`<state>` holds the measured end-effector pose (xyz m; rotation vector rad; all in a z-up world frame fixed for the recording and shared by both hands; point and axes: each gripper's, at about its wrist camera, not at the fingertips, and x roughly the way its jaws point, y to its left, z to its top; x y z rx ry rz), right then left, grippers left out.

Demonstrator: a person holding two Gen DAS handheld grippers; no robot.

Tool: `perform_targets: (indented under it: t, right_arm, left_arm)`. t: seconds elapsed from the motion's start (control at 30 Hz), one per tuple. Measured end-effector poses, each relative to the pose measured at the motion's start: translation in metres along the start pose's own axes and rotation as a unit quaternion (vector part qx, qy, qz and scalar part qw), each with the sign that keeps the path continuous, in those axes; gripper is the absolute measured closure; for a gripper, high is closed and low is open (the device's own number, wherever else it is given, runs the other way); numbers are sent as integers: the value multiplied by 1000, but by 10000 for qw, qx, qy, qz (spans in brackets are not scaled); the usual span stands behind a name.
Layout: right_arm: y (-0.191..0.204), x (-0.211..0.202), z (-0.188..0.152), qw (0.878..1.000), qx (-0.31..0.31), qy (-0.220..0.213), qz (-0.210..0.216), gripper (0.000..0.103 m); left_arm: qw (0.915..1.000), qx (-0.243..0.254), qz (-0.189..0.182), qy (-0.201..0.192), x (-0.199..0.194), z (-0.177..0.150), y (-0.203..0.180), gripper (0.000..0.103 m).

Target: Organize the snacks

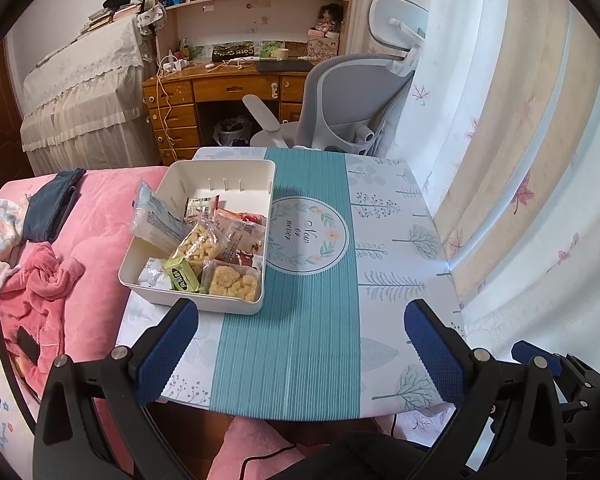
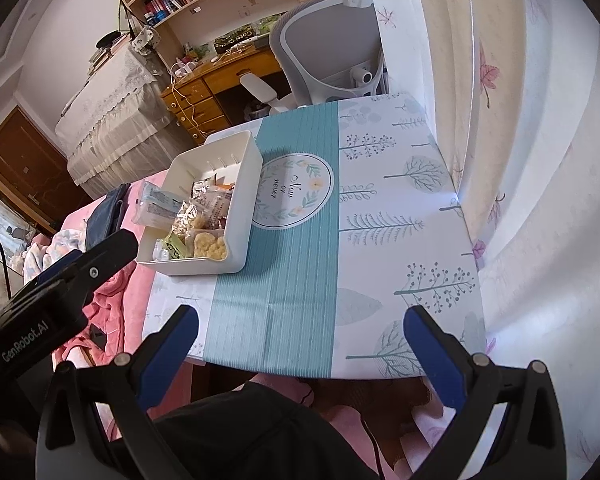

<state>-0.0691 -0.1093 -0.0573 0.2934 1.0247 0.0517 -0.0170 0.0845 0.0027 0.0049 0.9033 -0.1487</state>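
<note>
Over the near edge of the small table, both claws hang spread and hold nothing.

Nearest the left wrist camera, the left gripper [image 1: 300,348] has its blue-padded fingers [image 1: 166,350] wide apart above the near rim of the table with the teal-striped, tree-printed cover [image 1: 388,280]; the right gripper [image 2: 300,348] is likewise spread over the same edge, with the left gripper's black body showing at its left. Further in, at the table's left side, stands the white rectangular plastic bin [image 1: 188,300], next to the round "Now or never" emblem [image 1: 308,236]. The snacks lie inside it: a green wrapped bar [image 1: 182,276] and a clear pack of yellow puffed pieces [image 1: 234,284] at the near end, more packets behind, and a pale blue packet [image 1: 156,220] leaning over the left wall. Beyond the table stand a grey office chair [image 1: 352,96] and a wooden desk [image 1: 220,88].
</note>
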Motion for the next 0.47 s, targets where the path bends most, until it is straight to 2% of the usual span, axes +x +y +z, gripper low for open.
perform_targets:
  t: [0.47]
  right_arm:
    - [0,2,1,10000,3,53,-11,0]
  left_arm:
    - [10000,-1,-6,15,3,-1,-1,1]
